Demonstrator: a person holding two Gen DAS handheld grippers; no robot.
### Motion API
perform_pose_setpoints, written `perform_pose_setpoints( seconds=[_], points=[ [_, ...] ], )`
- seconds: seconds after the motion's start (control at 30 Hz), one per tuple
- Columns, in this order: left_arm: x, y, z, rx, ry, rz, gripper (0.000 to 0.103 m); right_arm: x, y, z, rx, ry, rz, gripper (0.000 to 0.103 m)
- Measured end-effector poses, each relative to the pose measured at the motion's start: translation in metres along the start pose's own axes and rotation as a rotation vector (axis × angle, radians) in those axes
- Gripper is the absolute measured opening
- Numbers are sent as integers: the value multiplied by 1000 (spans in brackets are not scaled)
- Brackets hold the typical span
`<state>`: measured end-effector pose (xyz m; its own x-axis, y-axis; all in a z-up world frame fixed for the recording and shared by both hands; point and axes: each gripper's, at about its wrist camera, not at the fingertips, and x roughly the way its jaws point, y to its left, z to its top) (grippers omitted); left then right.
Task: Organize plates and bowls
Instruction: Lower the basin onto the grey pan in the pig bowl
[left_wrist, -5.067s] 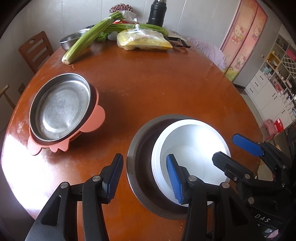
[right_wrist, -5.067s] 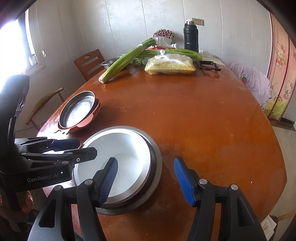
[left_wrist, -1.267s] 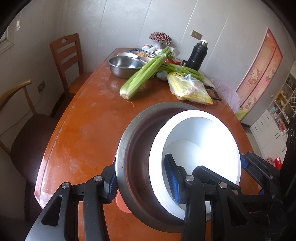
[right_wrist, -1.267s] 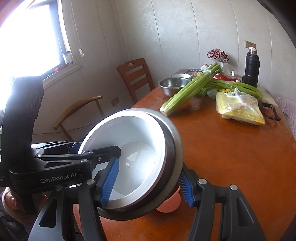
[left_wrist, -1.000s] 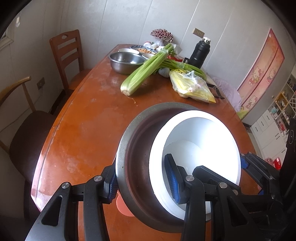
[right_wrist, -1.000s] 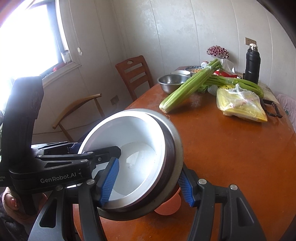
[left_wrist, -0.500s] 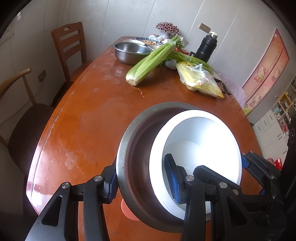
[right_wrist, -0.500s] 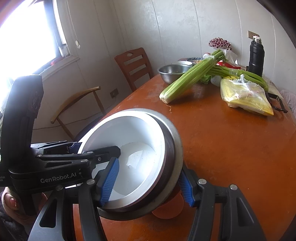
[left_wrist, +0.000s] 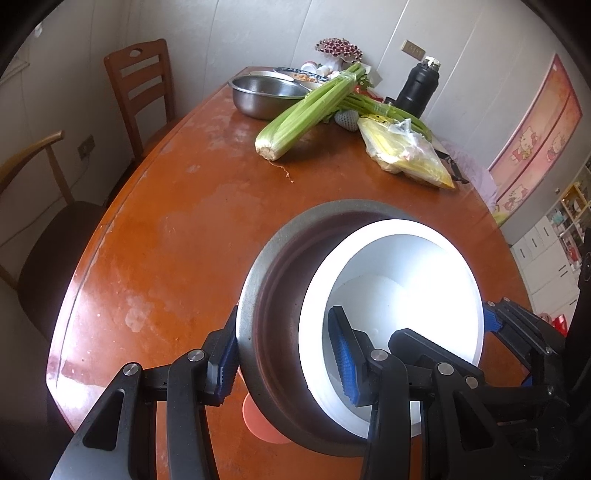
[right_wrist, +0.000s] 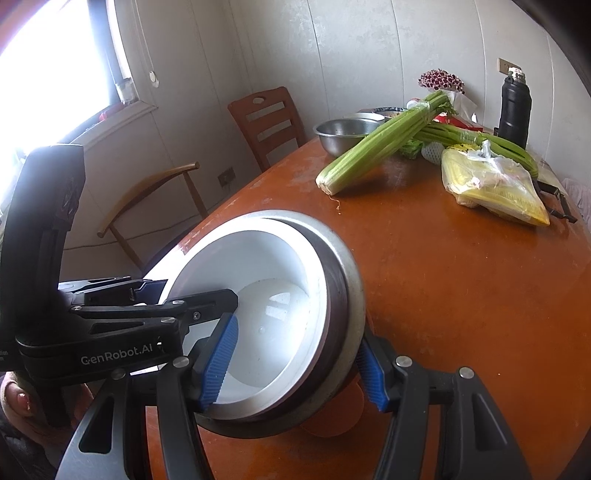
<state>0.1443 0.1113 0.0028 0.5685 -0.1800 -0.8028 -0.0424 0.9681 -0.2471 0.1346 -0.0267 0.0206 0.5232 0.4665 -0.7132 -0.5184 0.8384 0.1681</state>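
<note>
A steel bowl (left_wrist: 273, 295) with a white bowl (left_wrist: 406, 266) nested in it hangs tilted above the brown table (left_wrist: 166, 240). My left gripper (left_wrist: 284, 347) is shut on the near walls of both bowls, one pad outside the steel, one inside the white. My right gripper (right_wrist: 295, 365) is shut on the same steel bowl (right_wrist: 351, 280) and white bowl (right_wrist: 258, 266) from the other side. A bit of the pink plate holder (left_wrist: 258, 424) shows just beneath the bowls; the rest is hidden, as in the right wrist view (right_wrist: 328, 421).
At the far end lie a celery bunch (left_wrist: 306, 114), a steel mixing bowl (left_wrist: 266, 92), a yellow bag (left_wrist: 402, 151) and a black flask (left_wrist: 417, 88). Two chairs (left_wrist: 140, 85) stand past the table's left edge. A hand (right_wrist: 14, 402) holds the left gripper's body.
Five seconds ago the nested bowls sat on the table between open jaws; now both grippers hold them up over the pink holder. Over the last second they sank a little toward the table.
</note>
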Motion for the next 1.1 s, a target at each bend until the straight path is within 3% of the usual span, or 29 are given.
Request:
perform_pose_setpoints(
  seconds=[0.8, 1.1],
  points=[
    [8, -5, -2, 24, -3, 30, 45, 8, -8, -3, -7, 2, -33, 62],
    [8, -8, -4, 39, -11, 49, 45, 6, -5, -4, -40, -24, -99, 62]
  ],
)
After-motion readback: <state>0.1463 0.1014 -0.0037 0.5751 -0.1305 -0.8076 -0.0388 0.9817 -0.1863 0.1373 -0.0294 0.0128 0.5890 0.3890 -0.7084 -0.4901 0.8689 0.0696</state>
